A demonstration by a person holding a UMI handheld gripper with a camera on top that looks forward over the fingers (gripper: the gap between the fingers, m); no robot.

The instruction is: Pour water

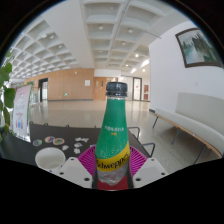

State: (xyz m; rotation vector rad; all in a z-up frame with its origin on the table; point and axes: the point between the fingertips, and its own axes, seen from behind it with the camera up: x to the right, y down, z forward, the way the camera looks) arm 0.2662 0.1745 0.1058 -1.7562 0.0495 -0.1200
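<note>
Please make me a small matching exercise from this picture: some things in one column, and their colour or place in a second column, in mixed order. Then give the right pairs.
Things:
1. bottle
2. bottle cap
3. white cup
4. plant

Descriptions:
A. stands on the dark table, beside the left jaw
B. green, held between the jaws of the gripper
C. leafy, beyond the table's far side
D. dark, on top

Pairs: 1-B, 2-D, 3-A, 4-C

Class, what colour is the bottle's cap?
Green, like the bottle itself; the cap shows best in the gripper view, above the fingers.
</note>
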